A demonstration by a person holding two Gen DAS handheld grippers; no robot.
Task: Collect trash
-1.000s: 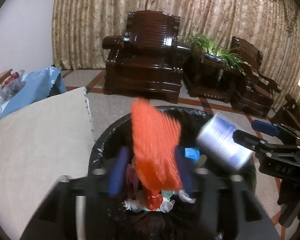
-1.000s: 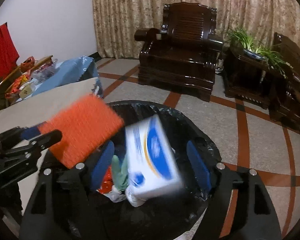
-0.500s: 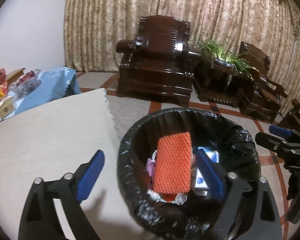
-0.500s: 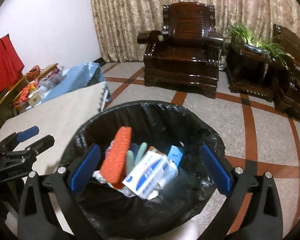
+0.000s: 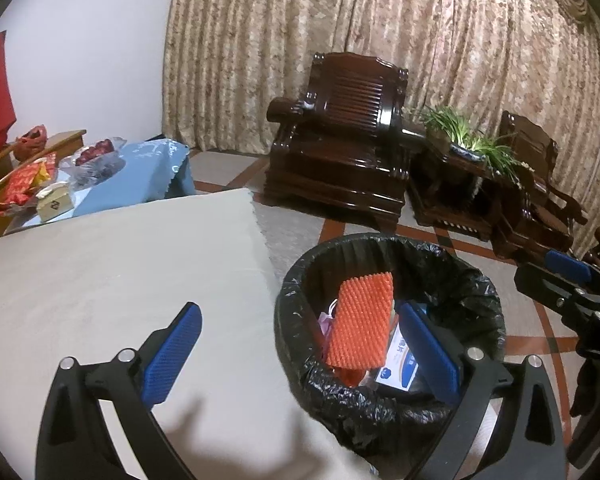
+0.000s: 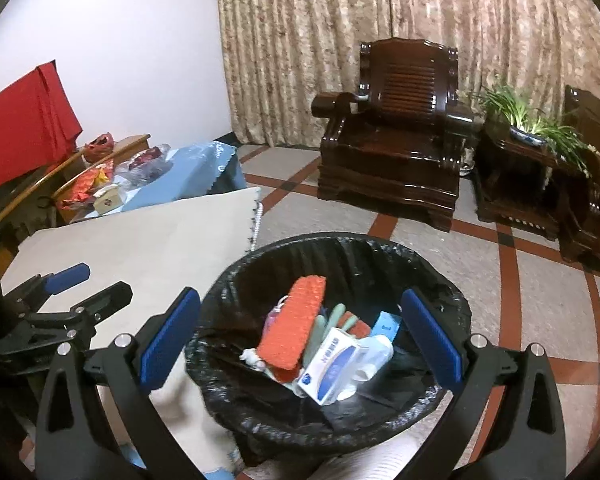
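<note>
A bin lined with a black bag stands on the floor beside a beige-covered table. Inside it lie an orange knobbly pad, a white and blue box and several other scraps. My left gripper hovers over the bin's left rim and the table edge; its jaws are opening and nothing is between them. My right gripper is open above the bin, holding nothing. Each gripper shows at the edge of the other's view: the right gripper and the left gripper.
A dark wooden armchair and a side table with a green plant stand before the curtain. A blue-covered table with snack packets sits at left. Red cloth hangs by the wall. Tiled floor surrounds the bin.
The orange pad left my left gripper and the white and blue box left my right gripper; both now lie in the bin. Both grippers opened wide, rose and drew back.
</note>
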